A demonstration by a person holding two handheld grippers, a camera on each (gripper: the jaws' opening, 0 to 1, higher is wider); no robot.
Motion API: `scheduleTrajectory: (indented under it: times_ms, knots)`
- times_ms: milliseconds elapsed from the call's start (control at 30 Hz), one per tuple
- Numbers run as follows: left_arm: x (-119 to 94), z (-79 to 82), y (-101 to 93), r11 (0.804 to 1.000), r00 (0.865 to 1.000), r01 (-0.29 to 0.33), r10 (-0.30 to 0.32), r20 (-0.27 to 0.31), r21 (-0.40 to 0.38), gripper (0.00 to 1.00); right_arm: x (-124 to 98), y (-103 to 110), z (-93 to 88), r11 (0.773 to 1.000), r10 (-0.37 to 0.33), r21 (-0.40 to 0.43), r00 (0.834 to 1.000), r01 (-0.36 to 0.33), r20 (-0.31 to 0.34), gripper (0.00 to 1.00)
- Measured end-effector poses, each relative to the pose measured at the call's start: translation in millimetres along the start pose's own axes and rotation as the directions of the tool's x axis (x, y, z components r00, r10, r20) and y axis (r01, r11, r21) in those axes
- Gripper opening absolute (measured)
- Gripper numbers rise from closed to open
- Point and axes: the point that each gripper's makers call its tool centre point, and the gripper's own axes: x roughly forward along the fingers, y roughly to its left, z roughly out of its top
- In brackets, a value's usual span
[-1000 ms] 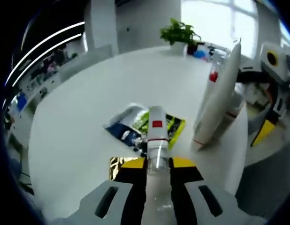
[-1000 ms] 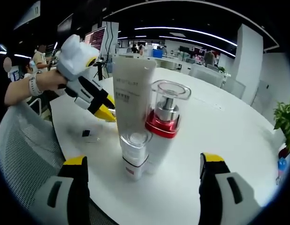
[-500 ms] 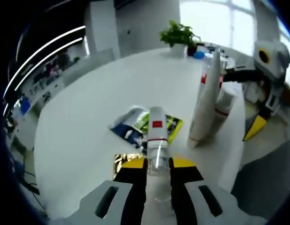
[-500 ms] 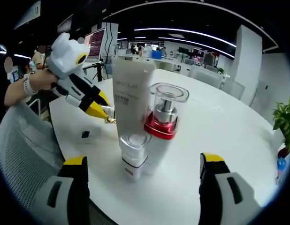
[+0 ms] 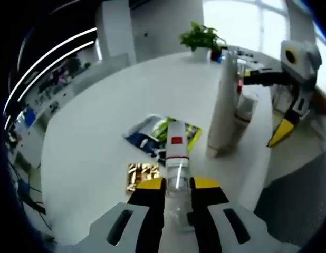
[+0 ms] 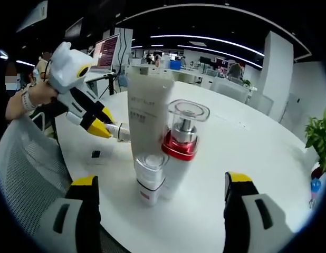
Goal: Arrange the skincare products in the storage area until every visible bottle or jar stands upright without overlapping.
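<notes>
My left gripper (image 5: 176, 185) is shut on a small white bottle (image 5: 175, 153) with a red label and a clear cap, held lying along the jaws above the table. In the right gripper view that gripper (image 6: 99, 129) carries the bottle (image 6: 120, 132) just left of a tall white tube (image 6: 149, 113). The tube stands upright, close against a pump bottle (image 6: 183, 145) with a red collar and a small clear-capped bottle (image 6: 150, 178). My right gripper (image 6: 160, 213) is open in front of this group, nothing between its jaws. It shows as the yellow-tipped gripper (image 5: 284, 126) beside the tube (image 5: 223, 108).
Blue and green sachets (image 5: 157, 134) and a gold sachet (image 5: 142, 174) lie flat on the round white table (image 5: 89, 121). A small black item (image 6: 96, 154) lies near the table edge. A mesh chair (image 6: 26, 168) stands at the left, and a potted plant (image 5: 202, 37) is far across.
My left gripper has carried the small bottle closer to the standing tube. The right gripper has stayed open in about the same place.
</notes>
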Motion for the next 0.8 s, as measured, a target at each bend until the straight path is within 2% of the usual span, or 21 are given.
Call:
scheduleTrajectory:
  times_ms: [300,633,700,800]
  knots:
    - [-7,-10.7,-9.0,1.000,1.000,0.008,-0.008,-0.018,-0.001,0.14,-1,3,3.0,1.000,0.013,0.009,1.000,-0.013,0.018,0.98]
    - [-18,-18.9,-17.9,1.000,1.000,0.010,-0.011,-0.017,-0.012,0.14,-3,4,0.9,1.000,0.010,0.007,1.000,-0.010,0.009,0.95]
    - [-20,-20.0,-18.8,1.000,1.000,0.008,-0.008,-0.018,-0.016,0.14,-5,7,3.1,0.999,0.030,0.044,0.999,-0.032,0.026,0.94]
    - [-23,-23.1,-21.5,1.000,1.000,0.006,-0.006,-0.021,-0.018,0.14,-11,7,6.8,0.999,0.019,0.038,0.999,-0.020,0.044,0.92]
